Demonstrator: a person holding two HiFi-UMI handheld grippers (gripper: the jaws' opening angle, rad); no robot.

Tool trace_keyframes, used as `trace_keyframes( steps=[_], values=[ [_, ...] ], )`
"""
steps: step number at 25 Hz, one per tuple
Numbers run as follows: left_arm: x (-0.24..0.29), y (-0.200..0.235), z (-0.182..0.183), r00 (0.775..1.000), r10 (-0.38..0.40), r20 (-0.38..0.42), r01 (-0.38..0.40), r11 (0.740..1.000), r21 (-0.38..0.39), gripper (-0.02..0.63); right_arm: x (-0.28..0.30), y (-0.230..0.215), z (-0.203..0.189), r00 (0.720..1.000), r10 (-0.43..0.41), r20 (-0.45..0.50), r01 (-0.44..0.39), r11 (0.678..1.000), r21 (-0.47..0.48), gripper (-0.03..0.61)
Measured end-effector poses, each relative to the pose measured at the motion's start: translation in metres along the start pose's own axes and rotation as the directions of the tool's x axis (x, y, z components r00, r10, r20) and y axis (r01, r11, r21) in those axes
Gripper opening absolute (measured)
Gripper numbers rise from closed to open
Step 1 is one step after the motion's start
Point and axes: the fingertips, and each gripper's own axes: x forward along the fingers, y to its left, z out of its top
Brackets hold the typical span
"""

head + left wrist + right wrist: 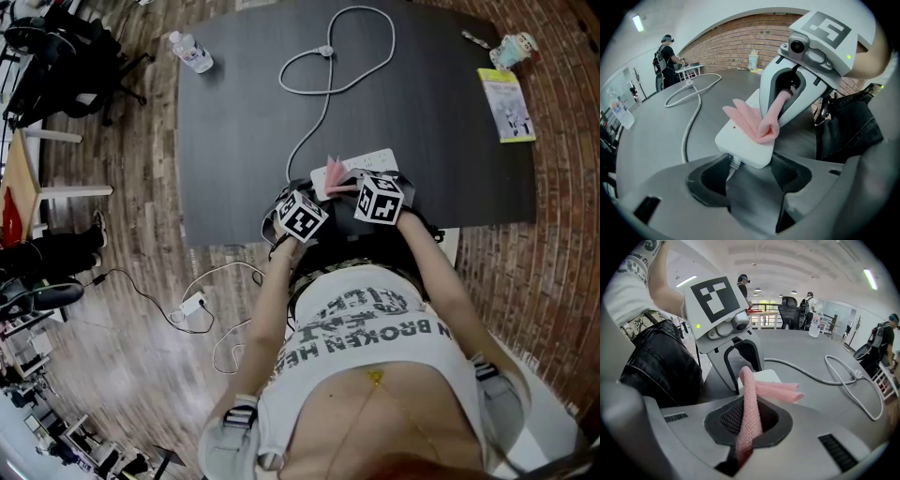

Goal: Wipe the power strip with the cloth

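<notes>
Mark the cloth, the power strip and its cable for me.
cloth [750,123], left gripper view, folded pink part lying on the strip.
power strip [738,146], left gripper view, bare white top near its cable end.
cable [687,131], left gripper view, straight stretch below its loop.

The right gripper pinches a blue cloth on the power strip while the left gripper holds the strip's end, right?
Not quite: the cloth is pink, not blue, as the right gripper view shows. The rest stands: the right gripper pinches it on the power strip, and the left gripper holds the strip's end.
</notes>
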Motion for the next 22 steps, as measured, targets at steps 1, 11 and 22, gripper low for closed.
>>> trace_keyframes(
  steps=[1, 11, 22],
  values=[
    [0.0, 0.0, 0.0, 1.0, -0.001, 0.0, 0.001, 1.0, 0.0, 0.262, -0.001, 0.0, -0.002, 1.0, -0.002, -0.002, 0.002, 1.0, 0.001, 0.017],
    [-0.003, -0.003, 0.001, 1.0, -0.015, 0.006, 0.015, 1.0, 0.003, 0.262, -0.013, -0.011, -0.018, 0.999, -0.045, 0.002, 0.044, 0.997, 0.069, 0.017],
    [0.002, -0.004, 0.003, 1.0, -0.012, -0.001, 0.012, 1.0, 0.004, 0.264, -0.025, -0.019, -0.039, 0.997, -0.073, -0.002, 0.073, 0.991, 0.112, 0.017]
  ],
)
